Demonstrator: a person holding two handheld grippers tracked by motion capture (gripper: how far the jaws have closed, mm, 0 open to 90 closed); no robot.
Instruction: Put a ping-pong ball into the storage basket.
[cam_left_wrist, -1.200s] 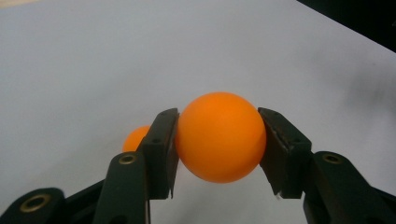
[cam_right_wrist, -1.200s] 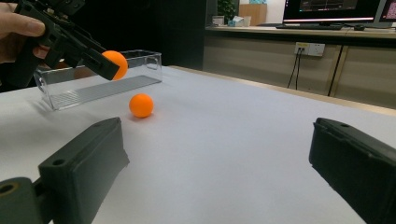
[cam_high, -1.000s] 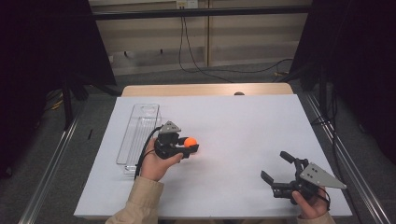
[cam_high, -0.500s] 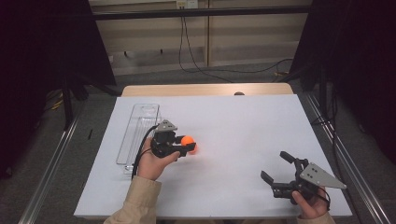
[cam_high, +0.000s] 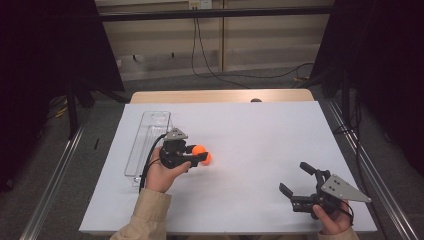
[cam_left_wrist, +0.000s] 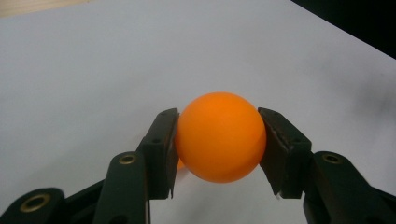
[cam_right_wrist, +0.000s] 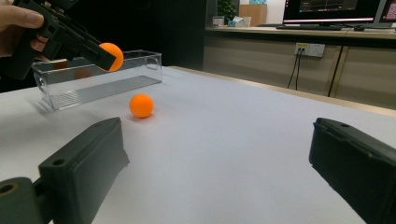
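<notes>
Orange plastic ball (cam_left_wrist: 220, 136) pinched off the white table (cam_high: 260, 130) by left gripper (cam_high: 200, 154), second orange ball (cam_right_wrist: 141, 105) just beside; right gripper (cam_high: 296, 180) spread wide, near-right, nothing in it.

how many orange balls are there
2. One orange ball is clamped in the left gripper, lifted above the table. The second ball rests on the table just beneath it, near the clear tray.

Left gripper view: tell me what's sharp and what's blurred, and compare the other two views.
Left gripper view: orange ball held in the left tool looks fairly sharp, table soft. Right gripper view: right tool blurred up close; second ball clearer. High view: dim, dark surroundings.
</notes>
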